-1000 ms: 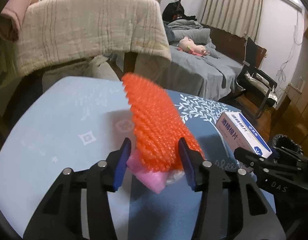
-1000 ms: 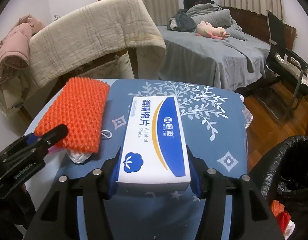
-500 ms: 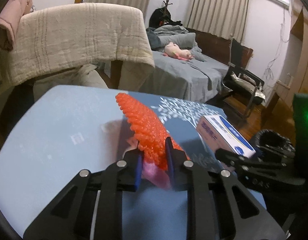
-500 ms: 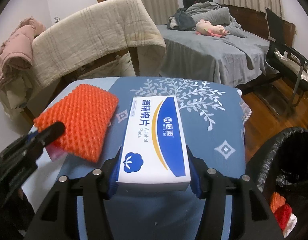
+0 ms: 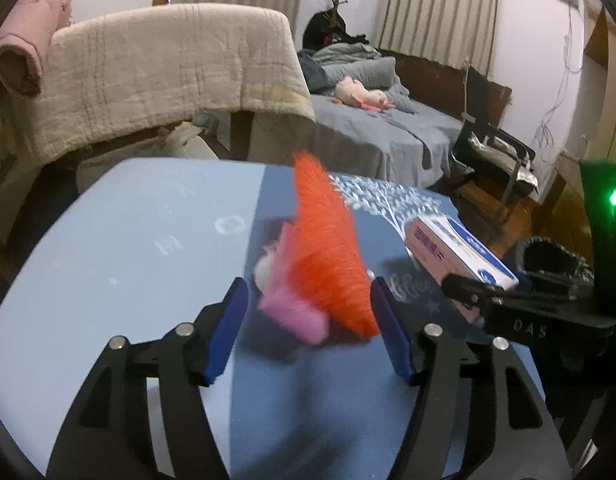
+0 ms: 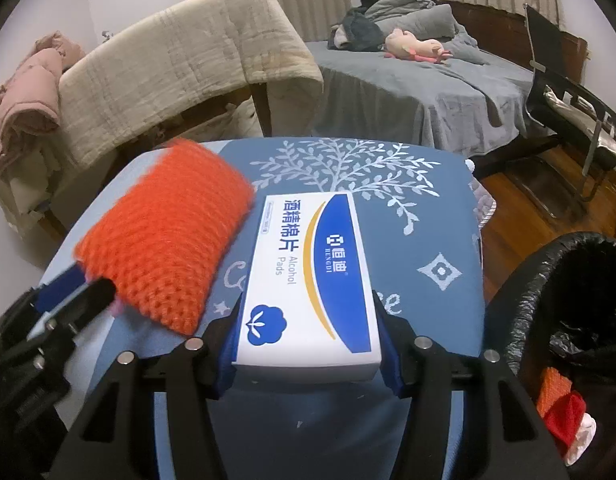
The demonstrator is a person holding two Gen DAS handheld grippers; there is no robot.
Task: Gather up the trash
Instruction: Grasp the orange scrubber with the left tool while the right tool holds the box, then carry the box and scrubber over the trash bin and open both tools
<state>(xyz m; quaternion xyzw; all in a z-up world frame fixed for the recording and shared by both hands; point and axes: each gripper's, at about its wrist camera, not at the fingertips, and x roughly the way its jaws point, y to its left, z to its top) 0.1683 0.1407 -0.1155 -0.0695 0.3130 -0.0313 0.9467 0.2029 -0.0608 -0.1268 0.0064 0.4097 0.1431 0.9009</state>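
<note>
Left gripper (image 5: 308, 328) gapes around orange foam net (image 5: 327, 256), right pad touching.

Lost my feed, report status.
Left gripper open around orange foam net. Right gripper shut on alcohol pads box. Trash bin at right, unobstructed.

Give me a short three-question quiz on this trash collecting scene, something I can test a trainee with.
1. True or false: the right gripper is clamped on the white-and-blue cardboard alcohol pads box.
2. Where does the black-lined trash bin stand? A) on the bed; B) on the floor beside the blue-clothed table; C) under the draped chair.
3. Fill in: the left gripper has its jaws ____, with the blurred orange foam net between them.

Key: 1 true; 2 B; 3 open.
</note>
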